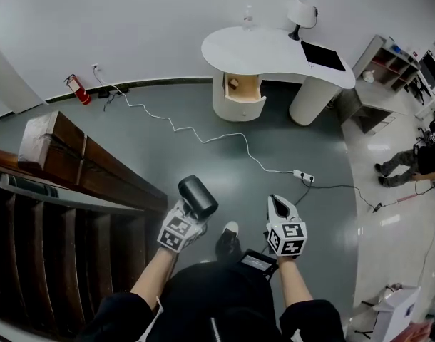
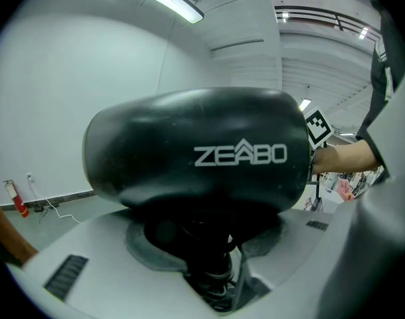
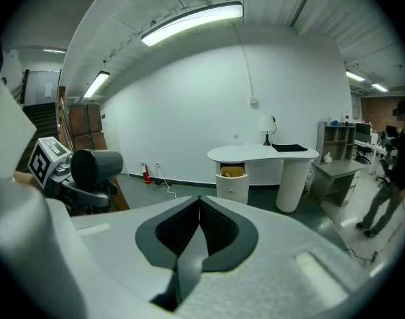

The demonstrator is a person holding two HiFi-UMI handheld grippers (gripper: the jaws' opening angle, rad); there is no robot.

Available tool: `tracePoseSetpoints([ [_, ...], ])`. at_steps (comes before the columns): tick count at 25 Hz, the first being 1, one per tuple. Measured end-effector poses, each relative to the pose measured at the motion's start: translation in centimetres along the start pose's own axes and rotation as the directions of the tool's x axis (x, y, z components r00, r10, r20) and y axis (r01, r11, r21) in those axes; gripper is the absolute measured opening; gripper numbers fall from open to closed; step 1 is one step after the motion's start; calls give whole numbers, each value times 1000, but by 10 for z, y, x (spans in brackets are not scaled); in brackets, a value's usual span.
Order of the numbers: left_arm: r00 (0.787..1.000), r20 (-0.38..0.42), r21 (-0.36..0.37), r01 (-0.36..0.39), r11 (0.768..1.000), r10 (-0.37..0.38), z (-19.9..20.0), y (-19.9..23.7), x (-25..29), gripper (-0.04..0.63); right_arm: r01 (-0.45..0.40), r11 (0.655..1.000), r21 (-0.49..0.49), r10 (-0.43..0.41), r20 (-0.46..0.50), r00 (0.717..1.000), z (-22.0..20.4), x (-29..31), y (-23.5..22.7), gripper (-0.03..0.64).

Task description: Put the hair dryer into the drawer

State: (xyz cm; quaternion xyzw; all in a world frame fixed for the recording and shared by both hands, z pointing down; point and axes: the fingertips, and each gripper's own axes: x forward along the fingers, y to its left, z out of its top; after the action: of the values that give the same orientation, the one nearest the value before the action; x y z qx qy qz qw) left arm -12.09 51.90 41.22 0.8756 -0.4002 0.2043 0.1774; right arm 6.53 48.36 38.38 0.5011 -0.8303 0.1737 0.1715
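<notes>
The hair dryer (image 2: 196, 151) fills most of the left gripper view, so the pads of the left gripper (image 2: 214, 271) are lost in shadow beneath it. Only the dark handle shows, dropping between the jaws, which clamp it. The head view cuts the person (image 1: 217, 305) off at its bottom edge. The drawer (image 1: 242, 87) stands open in the curved white desk (image 1: 274, 48), well apart across the grey floor (image 1: 203, 155), and its tan contents are too small to identify. The hair dryer is matte black, a stubby rounded barrel with white ZEABO lettering, held upright above the jaws. The right gripper (image 1: 277, 204) is pressed closed on nothing.
</notes>
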Motion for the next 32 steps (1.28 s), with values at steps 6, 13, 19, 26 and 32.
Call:
tracePoseSetpoints([
  [6,999,-8,-17,-33,999,33,27,21,39,193,-41,999,-6,41,1,999,28,45,-37,3],
  [13,997,-9,-39,-80,996,80,52,43,77,193,-84,996,-1,84,2,996,51,86,-74,3],
  [19,996,-12,-45,-86,995,85,60,47,100,193,-96,995,-1,96,5,995,60,104,-94,3],
  [26,996,-26,-55,-84,995,83,64,52,118,192,-96,995,12,96,2,995,61,112,-108,3],
  [32,997,-29,-58,-69,996,67,68,62,136,192,-86,996,14,86,4,996,65,120,-116,3],
])
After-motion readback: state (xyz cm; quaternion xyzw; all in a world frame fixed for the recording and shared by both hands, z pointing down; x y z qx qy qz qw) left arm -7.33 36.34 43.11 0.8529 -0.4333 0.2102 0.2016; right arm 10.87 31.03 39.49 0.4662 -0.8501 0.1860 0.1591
